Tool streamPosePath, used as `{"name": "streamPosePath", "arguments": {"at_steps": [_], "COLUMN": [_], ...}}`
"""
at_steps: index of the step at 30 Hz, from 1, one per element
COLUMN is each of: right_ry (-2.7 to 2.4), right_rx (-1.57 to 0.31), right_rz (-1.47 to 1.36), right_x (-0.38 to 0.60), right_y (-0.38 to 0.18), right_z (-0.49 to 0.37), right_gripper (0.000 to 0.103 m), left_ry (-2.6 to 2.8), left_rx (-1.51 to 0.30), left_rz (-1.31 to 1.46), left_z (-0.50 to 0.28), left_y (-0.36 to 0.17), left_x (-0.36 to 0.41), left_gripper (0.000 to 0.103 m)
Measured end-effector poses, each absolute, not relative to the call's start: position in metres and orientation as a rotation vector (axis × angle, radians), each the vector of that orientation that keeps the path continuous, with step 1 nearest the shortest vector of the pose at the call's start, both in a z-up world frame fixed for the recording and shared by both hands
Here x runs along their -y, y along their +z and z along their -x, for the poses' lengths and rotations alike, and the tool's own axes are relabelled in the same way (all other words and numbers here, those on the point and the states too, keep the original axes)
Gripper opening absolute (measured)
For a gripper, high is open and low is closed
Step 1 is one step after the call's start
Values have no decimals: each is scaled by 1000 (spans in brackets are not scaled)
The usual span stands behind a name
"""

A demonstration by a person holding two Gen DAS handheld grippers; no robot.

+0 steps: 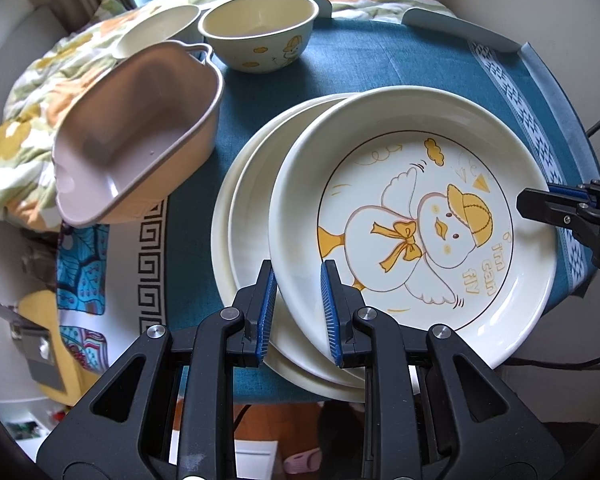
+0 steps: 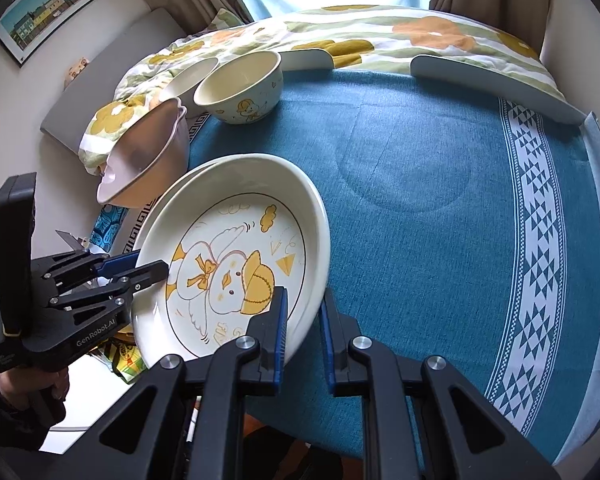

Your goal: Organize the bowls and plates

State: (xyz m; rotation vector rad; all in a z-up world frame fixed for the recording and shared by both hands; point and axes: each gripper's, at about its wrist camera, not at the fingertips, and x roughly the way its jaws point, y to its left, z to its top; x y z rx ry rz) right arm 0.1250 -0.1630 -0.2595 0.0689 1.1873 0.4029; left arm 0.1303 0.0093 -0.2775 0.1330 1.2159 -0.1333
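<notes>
A cream plate with a yellow-capped duck hangs tilted between both grippers. My left gripper is shut on its near-left rim, and in the right wrist view that gripper shows at the plate's left edge. My right gripper is shut on the opposite rim of the duck plate, and in the left wrist view it shows at the far right. Under the plate lie two plain cream plates, offset to the left. A duck-print bowl stands at the back left.
A tilted pink basin-shaped bowl leans at the table's left edge, close to the plate stack. A second cream bowl sits behind it. Teal cloth covers the table, with white edge guards along the far side and a flowered quilt beyond.
</notes>
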Motion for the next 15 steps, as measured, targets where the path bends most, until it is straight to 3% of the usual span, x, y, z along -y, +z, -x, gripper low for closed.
{"name": "streamPosePath", "arguments": {"at_steps": [15], "right_ry": [392], "right_rx": [-1189], "right_rz": [-6], "right_x": [149], "right_y": [-265], "right_z": [-128], "right_gripper": [14], "left_ry": [-62], "left_rx": [-1171], "left_rz": [-300], "left_z": [-119], "left_y": [-270], "left_x": [-1], "left_gripper": [19]}}
